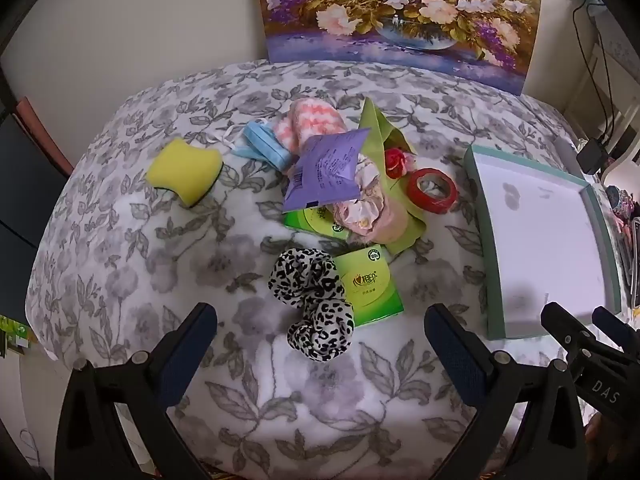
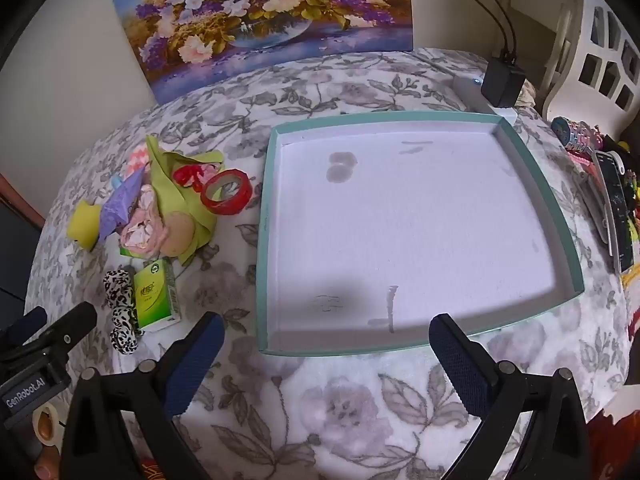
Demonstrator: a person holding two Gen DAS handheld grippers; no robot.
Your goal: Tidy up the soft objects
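Flower painting [image 1: 400,12] vs wall, black adapter [image 2: 503,82], floral blanket [image 2: 340,408]

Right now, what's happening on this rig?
A person holds two grippers over a floral blanket; both are open and hold nothing. The left gripper faces a leopard scrunchie at the near edge of a pile of soft items, with a yellow sponge off to the side. The right gripper hovers at the near edge of the empty teal tray. Nothing sorted yet.
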